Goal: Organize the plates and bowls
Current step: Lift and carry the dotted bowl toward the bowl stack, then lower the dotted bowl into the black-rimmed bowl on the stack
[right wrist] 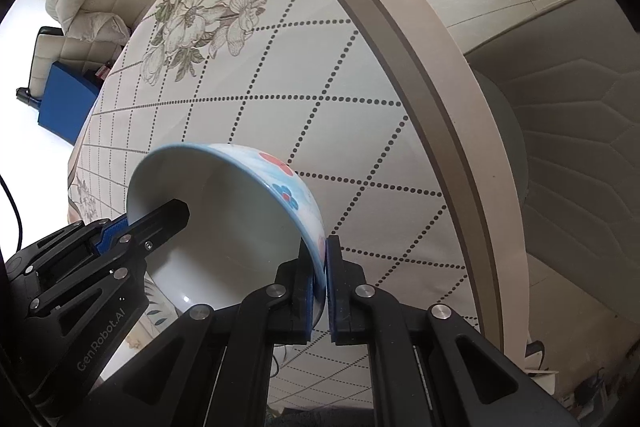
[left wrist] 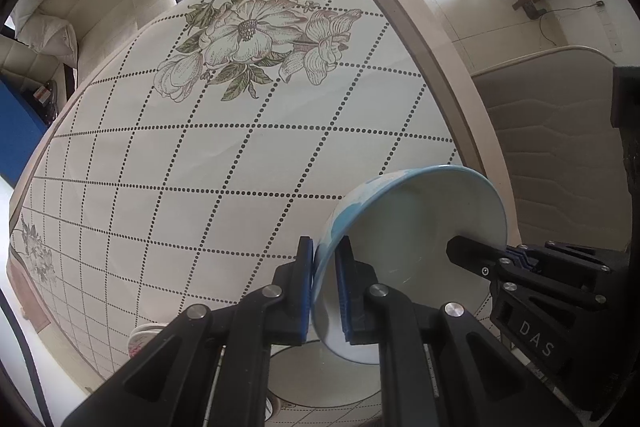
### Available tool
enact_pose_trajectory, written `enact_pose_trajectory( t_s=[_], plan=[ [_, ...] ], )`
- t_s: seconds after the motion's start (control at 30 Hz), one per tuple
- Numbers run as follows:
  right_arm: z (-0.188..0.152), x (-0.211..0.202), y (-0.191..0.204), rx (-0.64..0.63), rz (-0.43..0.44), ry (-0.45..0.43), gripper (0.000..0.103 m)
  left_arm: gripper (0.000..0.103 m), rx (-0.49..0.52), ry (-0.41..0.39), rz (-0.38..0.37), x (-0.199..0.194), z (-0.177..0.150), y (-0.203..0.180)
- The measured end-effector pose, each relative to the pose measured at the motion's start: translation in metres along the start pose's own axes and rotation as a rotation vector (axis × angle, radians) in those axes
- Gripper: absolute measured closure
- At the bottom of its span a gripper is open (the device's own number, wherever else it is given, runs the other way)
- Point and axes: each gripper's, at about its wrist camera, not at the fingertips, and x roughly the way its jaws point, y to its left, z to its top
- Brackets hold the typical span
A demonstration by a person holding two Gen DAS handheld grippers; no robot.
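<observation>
The left gripper (left wrist: 325, 285) is clamped on one side of the rim of a blue-and-white bowl (left wrist: 416, 247), one blue pad inside and one outside the wall, and the bowl hangs tilted above the tablecloth (left wrist: 192, 163) near the table's edge, over a white plate (left wrist: 320, 379) partly hidden beneath. On the opposite side the right gripper (right wrist: 320, 291) pinches the same bowl's rim between its own pads, next to the red and blue flowers (right wrist: 284, 183) painted on the outer wall.
</observation>
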Motion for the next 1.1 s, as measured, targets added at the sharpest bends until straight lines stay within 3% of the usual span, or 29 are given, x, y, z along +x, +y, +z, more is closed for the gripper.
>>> enact_pose_trajectory(
  t_s=[0.4,0.67,1.1],
  plan=[
    [-0.061,-0.039,0.038,-0.064,0.010,-0.035,0.096,0.094,-0.014,-0.032,-0.006,-0.045,-0.067,0.012],
    [-0.102,-0.008,0.049,-0.081,0.013,0.020,0.096,0.094,-0.040,0.008,-0.020,-0.027,-0.115,0.031],
    [-0.118,0.032,0.053,-0.076,-0.002,0.059,0.096,0.094,-0.083,0.051,-0.027,0.001,-0.133,0.042]
  ],
)
